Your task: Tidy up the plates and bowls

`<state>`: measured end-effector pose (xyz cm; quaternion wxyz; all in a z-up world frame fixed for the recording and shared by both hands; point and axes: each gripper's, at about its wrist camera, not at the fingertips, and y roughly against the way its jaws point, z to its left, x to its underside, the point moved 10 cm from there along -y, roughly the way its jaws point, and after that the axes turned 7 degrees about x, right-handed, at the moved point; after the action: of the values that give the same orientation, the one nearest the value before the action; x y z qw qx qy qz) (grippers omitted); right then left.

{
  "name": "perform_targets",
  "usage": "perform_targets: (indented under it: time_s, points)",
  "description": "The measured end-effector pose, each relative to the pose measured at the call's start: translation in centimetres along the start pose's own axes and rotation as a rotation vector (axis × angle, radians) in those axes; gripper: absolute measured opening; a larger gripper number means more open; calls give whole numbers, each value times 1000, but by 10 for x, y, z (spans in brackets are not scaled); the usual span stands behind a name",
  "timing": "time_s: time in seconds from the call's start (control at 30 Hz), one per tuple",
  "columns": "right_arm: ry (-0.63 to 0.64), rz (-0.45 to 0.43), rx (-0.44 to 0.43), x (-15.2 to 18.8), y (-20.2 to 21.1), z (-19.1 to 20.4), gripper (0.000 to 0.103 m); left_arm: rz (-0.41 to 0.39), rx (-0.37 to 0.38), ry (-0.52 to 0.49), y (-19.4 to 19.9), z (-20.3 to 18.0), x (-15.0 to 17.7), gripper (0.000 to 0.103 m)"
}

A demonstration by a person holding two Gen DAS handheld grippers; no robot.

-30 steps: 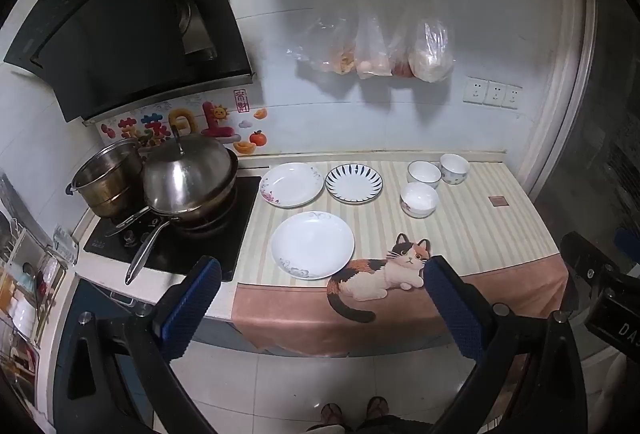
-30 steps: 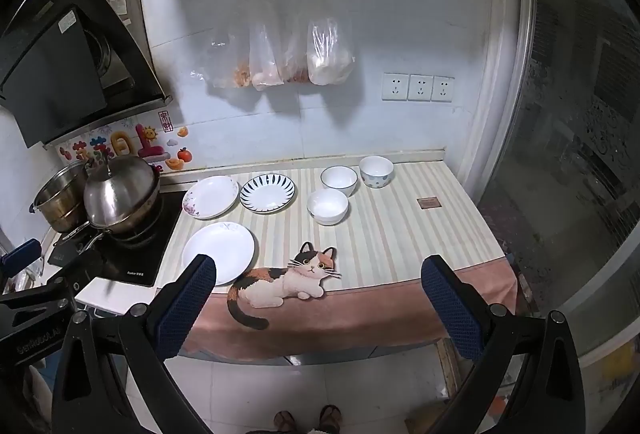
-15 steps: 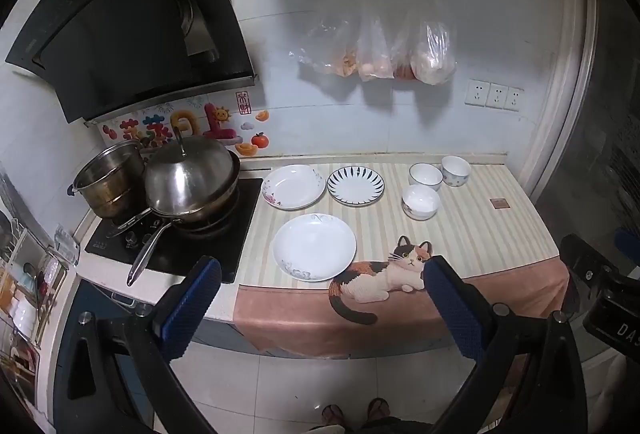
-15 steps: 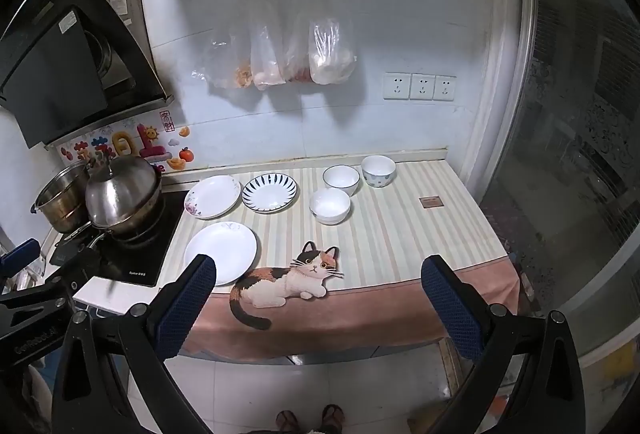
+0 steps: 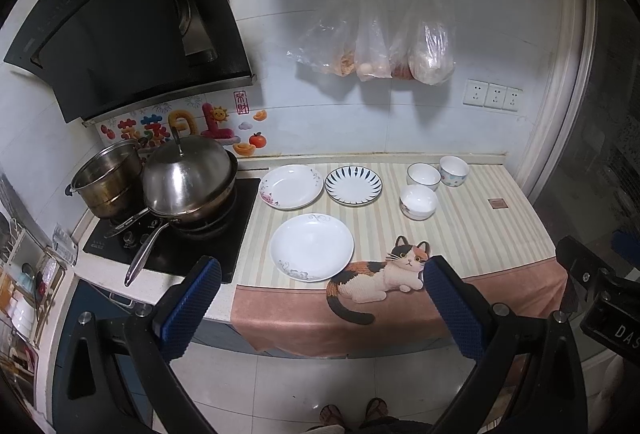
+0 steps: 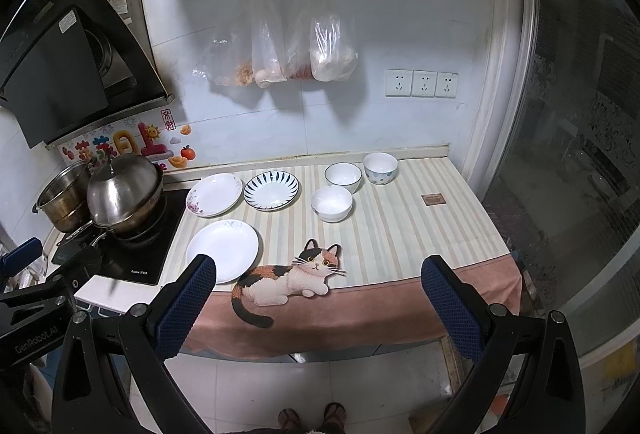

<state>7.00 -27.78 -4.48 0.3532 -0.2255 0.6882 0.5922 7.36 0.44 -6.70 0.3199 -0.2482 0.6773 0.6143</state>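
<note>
Stacking should begin with the three plates: the plain plate (image 5: 311, 246) lies nearest on the table (image 5: 472, 234), with the floral plate (image 5: 291, 186) and striped plate (image 5: 353, 185) behind it, all apart. Three bowls (image 5: 418, 201) cluster to the right. Both the left gripper (image 5: 316, 304) and right gripper (image 6: 318, 304) hang released and empty, well short of the table. I'd slide one finger under a rim, lift level, and nest smaller onto larger.

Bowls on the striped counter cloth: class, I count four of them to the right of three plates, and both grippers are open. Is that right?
Not quite. There are three bowls, not four, as the right wrist view shows. The three plates and open grippers are correct.
</note>
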Motion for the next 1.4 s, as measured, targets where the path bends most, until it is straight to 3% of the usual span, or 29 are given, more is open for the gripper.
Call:
perform_targets:
  time_s: [1.4]
  points:
    - [3, 12, -5, 5, 5, 18, 103, -7, 3, 3, -3, -5, -10, 103]
